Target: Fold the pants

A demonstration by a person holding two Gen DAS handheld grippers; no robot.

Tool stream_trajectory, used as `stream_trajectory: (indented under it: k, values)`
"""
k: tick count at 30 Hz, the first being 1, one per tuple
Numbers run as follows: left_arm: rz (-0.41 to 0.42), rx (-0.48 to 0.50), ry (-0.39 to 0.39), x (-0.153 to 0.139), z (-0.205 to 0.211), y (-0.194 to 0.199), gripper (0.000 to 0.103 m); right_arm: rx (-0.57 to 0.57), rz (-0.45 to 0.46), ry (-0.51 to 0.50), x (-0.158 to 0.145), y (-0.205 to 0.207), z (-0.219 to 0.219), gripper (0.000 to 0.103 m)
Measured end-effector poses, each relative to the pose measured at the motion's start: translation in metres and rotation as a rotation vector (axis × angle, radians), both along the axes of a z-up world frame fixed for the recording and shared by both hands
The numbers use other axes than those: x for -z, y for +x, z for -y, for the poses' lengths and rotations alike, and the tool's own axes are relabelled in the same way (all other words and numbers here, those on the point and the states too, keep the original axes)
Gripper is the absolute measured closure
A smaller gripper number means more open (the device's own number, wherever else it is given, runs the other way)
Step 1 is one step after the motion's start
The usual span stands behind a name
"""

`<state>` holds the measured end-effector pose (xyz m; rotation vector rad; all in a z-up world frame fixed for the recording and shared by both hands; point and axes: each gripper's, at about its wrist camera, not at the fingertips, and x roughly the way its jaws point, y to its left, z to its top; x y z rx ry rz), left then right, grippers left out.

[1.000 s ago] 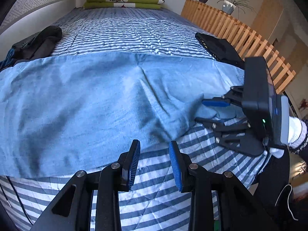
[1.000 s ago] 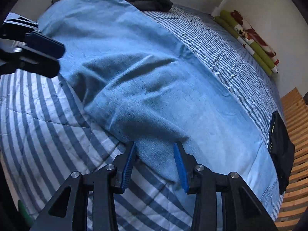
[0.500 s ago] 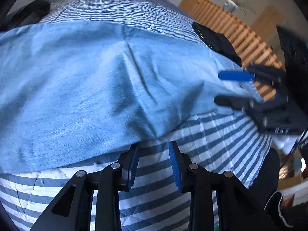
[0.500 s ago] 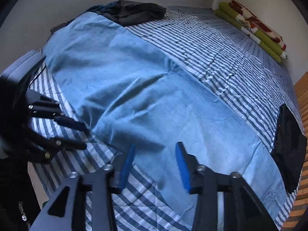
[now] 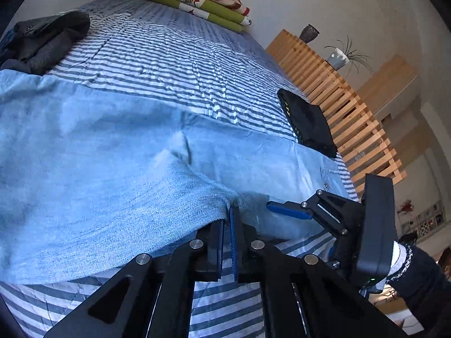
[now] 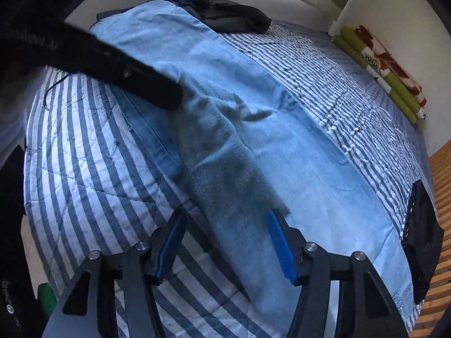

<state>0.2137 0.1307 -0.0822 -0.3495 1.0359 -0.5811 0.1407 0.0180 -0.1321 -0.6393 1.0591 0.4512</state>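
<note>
the light blue pants (image 5: pixel 118 152) lie spread flat across the striped bed cover (image 5: pixel 174 56), reaching from one side of the bed to the other. the left tool (image 5: pixel 227 219) has its two blue pads pressed together on the near edge of the pants, and the cloth rises in a small ridge right where it is pinched. just to the right of that tool, in its own view, the right tool (image 5: pixel 284 211) reaches in over the same edge, a hand in a dark sleeve with a white cuff (image 5: pixel 406 264) behind it.

from the right tool's own camera, its jaws (image 6: pixel 225 242) are opening; a shaded fold of the pants lies between the two pads, the right pad at the cloth's edge, the left pad over bare striped cover. it does not look to be pinching anything. ahead and to the left of it the left tool shows as a dark, blurred shape on the pants.

beyond the left tool, at the far left, a heap of dark clothes (image 5: pixel 42 39) touches the pants' far end. ahead to the right a folded black garment (image 5: pixel 307 121) sits at the bed's edge, against a wooden slatted frame (image 5: pixel 338 104). far ahead, a stack of green and red-patterned bedding (image 5: pixel 197 2) rests against the wall.
</note>
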Motion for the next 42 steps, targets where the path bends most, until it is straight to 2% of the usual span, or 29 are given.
stream_trajectory:
  k: [2, 4, 6, 7, 10, 12, 15, 18, 19, 21, 23, 26, 28, 31, 33, 35, 37, 40, 42]
  values:
    - [0.008, 0.004, 0.003, -0.004, -0.001, 0.003, 0.099, 0.031, 0.005, -0.031, 0.001, 0.008, 0.000, 0.050]
    - [0.020, 0.030, 0.007, -0.004, 0.003, 0.000, 0.093, 0.087, -0.032, -0.014, -0.005, 0.020, 0.010, 0.090]
    - [0.027, 0.059, 0.003, 0.003, 0.006, -0.006, 0.085, 0.152, -0.114, 0.070, -0.019, 0.035, 0.030, 0.097]
    - [0.028, 0.077, -0.001, 0.006, 0.009, -0.010, 0.080, 0.179, -0.123, 0.097, -0.026, 0.042, 0.037, 0.097]
    - [0.054, 0.144, -0.011, 0.020, 0.023, -0.028, 0.079, 0.239, -0.151, 0.163, -0.048, 0.062, 0.060, 0.098]
    - [0.086, 0.220, -0.011, 0.025, 0.047, -0.041, 0.079, 0.253, -0.191, 0.196, -0.057, 0.074, 0.068, 0.098]
    - [0.164, 0.351, 0.061, 0.028, 0.095, -0.061, 0.071, 0.232, -0.224, 0.194, -0.062, 0.081, 0.067, 0.098]
    - [0.271, 0.516, 0.148, 0.033, 0.153, -0.079, 0.069, 0.216, -0.264, 0.177, -0.063, 0.086, 0.062, 0.098]
    - [0.287, 0.538, 0.160, 0.036, 0.164, -0.079, 0.069, 0.210, -0.276, 0.171, -0.063, 0.088, 0.061, 0.098]
    - [0.287, 0.553, 0.157, 0.043, 0.183, -0.072, 0.069, 0.203, -0.292, 0.168, -0.065, 0.092, 0.063, 0.098]
    - [0.293, 0.530, 0.146, 0.047, 0.190, -0.062, 0.064, 0.209, -0.309, 0.186, -0.066, 0.096, 0.067, 0.098]
    - [0.300, 0.488, 0.086, 0.044, 0.190, -0.046, 0.056, 0.221, -0.320, 0.212, -0.068, 0.104, 0.075, 0.098]
    - [0.295, 0.475, 0.043, 0.042, 0.191, -0.038, 0.046, 0.234, -0.333, 0.244, -0.070, 0.108, 0.082, 0.098]
    - [0.261, 0.536, -0.015, 0.047, 0.207, -0.026, 0.039, 0.239, -0.339, 0.272, -0.071, 0.112, 0.087, 0.098]
    - [0.258, 0.543, -0.028, 0.051, 0.216, -0.024, 0.038, 0.258, -0.342, 0.283, -0.072, 0.115, 0.094, 0.097]
    - [0.228, 0.560, -0.031, 0.057, 0.223, -0.021, 0.039, 0.281, -0.384, 0.319, -0.074, 0.115, 0.109, 0.094]
    - [0.225, 0.573, -0.019, 0.061, 0.226, -0.022, 0.039, 0.295, -0.378, 0.345, -0.083, 0.109, 0.126, 0.071]
    - [0.243, 0.618, 0.030, 0.062, 0.242, -0.030, 0.039, 0.336, -0.335, 0.400, -0.106, 0.089, 0.161, 0.068]
    - [0.286, 0.661, 0.101, 0.062, 0.249, -0.044, 0.038, 0.401, -0.286, 0.422, -0.119, 0.069, 0.193, 0.068]
